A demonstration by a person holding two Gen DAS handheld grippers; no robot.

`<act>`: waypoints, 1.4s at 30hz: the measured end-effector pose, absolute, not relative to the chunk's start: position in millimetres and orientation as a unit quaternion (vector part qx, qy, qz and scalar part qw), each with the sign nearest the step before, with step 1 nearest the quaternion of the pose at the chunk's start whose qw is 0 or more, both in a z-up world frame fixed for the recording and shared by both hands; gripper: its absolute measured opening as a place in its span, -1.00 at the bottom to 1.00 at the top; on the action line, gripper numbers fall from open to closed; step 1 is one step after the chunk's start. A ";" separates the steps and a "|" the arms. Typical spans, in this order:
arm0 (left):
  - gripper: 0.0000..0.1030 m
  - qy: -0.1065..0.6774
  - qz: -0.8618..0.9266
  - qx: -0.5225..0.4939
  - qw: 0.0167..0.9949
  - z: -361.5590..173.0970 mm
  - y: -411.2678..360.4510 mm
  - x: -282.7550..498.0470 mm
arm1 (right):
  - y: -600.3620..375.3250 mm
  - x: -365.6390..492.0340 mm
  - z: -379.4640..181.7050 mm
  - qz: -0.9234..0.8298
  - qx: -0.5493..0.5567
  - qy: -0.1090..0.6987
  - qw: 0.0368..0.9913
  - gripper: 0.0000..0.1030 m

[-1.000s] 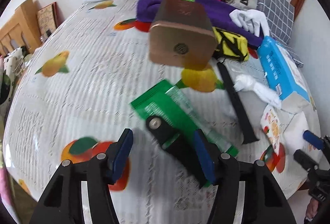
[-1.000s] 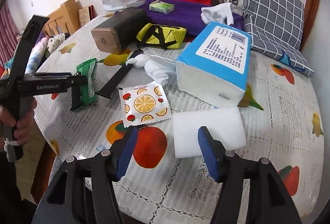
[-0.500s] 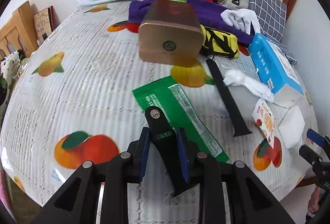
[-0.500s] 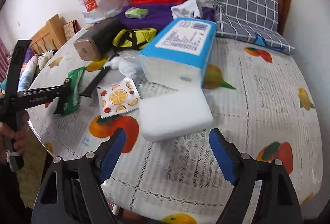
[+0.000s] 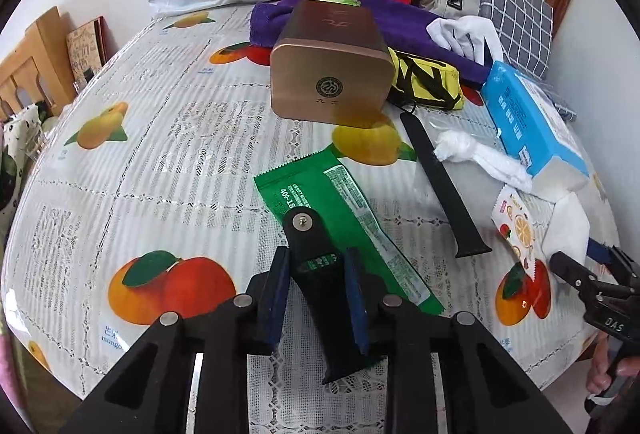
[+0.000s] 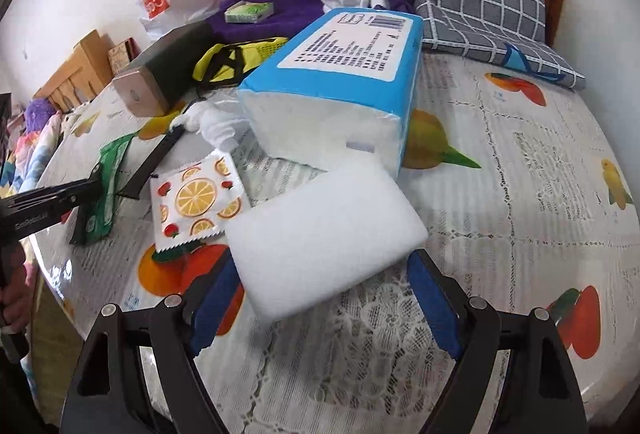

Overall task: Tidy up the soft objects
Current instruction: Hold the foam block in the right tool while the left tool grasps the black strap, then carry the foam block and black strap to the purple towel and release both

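While the left gripper point(image 5: 316, 286) is clenched on a black clip point(image 5: 320, 274) lying over the near end of a green packet point(image 5: 340, 210), the right gripper point(image 6: 320, 298) is held released, its blue pads set on either side of a white sponge block point(image 6: 324, 230) without visibly pressing it. Both jaw pairs were moving within the last moment, left closing, right opening. The sponge is rested on the fruit-print tablecloth point(image 6: 520, 194), just near of a blue tissue pack point(image 6: 340, 74) and right of an orange-print sachet point(image 6: 192, 202).

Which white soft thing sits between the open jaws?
The white sponge block, lying flat between the right gripper's jaws. The gloves and blue tissue pack lie farther back.
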State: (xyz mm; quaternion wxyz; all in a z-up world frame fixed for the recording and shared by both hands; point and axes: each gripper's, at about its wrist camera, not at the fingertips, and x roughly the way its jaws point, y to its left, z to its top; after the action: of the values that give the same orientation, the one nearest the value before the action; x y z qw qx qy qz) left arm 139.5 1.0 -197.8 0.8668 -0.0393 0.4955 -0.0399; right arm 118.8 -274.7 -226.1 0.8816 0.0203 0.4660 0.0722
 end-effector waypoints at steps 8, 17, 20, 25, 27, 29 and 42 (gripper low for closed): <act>-0.52 0.488 -0.046 -0.063 0.869 -184.7 7.3 139.7 | -276.6 114.0 -212.7 0.084 0.020 0.469 0.879 0.38; -0.52 0.470 -0.057 -0.063 0.878 -160.7 5.5 146.3 | -279.8 103.9 -182.7 0.099 0.036 0.447 0.889 0.22; -0.52 0.467 -0.062 -0.061 0.880 -154.9 3.7 148.4 | -280.8 101.7 -175.0 0.103 0.039 0.442 0.890 0.18; -0.52 0.465 -0.067 -0.059 0.881 -150.7 2.6 150.8 | -280.0 103.2 -173.5 0.116 0.043 0.448 0.885 0.16; -0.52 0.466 -0.069 -0.061 0.880 -150.7 2.8 151.1 | -279.0 106.1 -180.3 0.119 0.046 0.459 0.879 0.16; -0.52 0.466 -0.069 -0.062 0.880 -150.0 2.6 150.3 | -278.8 107.7 -184.8 0.121 0.046 0.465 0.876 0.14; -0.52 0.459 -0.072 -0.062 0.884 -140.3 4.6 143.7 | -275.5 92.5 -173.0 0.138 0.047 0.457 0.877 0.02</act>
State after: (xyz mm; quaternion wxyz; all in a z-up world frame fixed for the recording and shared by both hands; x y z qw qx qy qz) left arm 143.7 4.6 -140.3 0.8836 -0.0617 0.4586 -0.0719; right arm 92.5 -275.5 -173.0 0.8773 0.0474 0.4572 0.1382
